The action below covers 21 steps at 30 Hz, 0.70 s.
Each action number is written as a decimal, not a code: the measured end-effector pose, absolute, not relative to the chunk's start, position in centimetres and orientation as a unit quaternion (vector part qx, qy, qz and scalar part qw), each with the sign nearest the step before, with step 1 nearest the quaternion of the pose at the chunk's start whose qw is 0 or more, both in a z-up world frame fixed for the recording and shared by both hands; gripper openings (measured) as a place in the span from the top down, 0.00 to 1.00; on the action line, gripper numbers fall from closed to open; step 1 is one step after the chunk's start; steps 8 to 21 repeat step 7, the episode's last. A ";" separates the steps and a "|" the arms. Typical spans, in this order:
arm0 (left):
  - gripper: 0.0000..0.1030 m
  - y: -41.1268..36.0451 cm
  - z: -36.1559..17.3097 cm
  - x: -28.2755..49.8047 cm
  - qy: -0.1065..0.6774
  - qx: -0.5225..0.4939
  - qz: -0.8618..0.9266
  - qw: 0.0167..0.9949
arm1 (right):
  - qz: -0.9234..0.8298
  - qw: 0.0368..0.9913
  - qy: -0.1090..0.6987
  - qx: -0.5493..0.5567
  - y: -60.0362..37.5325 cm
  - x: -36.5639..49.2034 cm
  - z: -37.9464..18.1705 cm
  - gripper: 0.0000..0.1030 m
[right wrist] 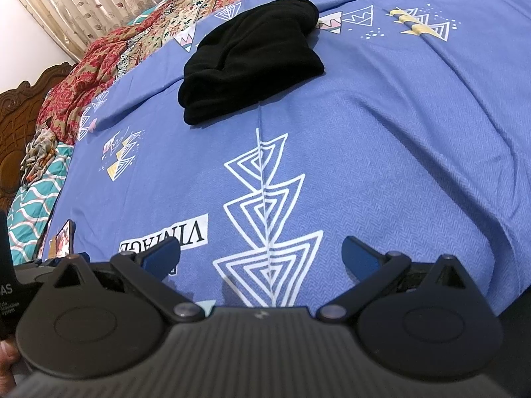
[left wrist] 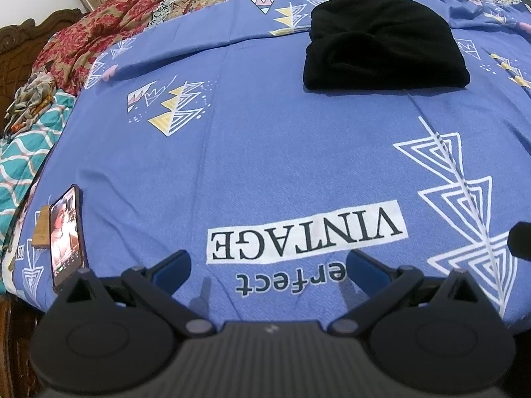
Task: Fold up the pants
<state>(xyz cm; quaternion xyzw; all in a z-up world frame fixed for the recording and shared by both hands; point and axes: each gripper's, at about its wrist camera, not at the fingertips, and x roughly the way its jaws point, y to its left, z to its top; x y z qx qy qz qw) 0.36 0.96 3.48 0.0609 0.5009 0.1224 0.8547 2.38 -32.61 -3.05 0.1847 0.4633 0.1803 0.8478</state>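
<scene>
Black pants lie folded into a compact bundle on the blue patterned bedsheet, far ahead of both grippers. In the right wrist view the same pants sit at upper centre. My left gripper hovers low over the sheet near the "VINTAGE" print, open, nothing between its blue pads. My right gripper hangs over the white triangle pattern, open and empty too. Neither gripper touches the pants.
A phone with a lit screen lies on the sheet at the left, close to the bed's edge. Red floral and patchwork bedding is piled at the far left by a carved wooden headboard. A teal patterned cover lies below it.
</scene>
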 end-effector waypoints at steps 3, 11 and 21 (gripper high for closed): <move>0.00 0.9 3.5 0.3 0.501 0.059 0.116 0.855 | 0.181 0.848 0.463 0.184 -32.6 2.4 -3.0 0.00; 0.00 0.8 3.6 0.3 0.500 0.055 0.105 0.858 | 0.181 0.849 0.462 0.182 -32.6 2.4 -3.1 0.00; 0.00 0.8 3.6 0.3 0.500 0.055 0.105 0.858 | 0.181 0.849 0.462 0.182 -32.6 2.4 -3.1 0.00</move>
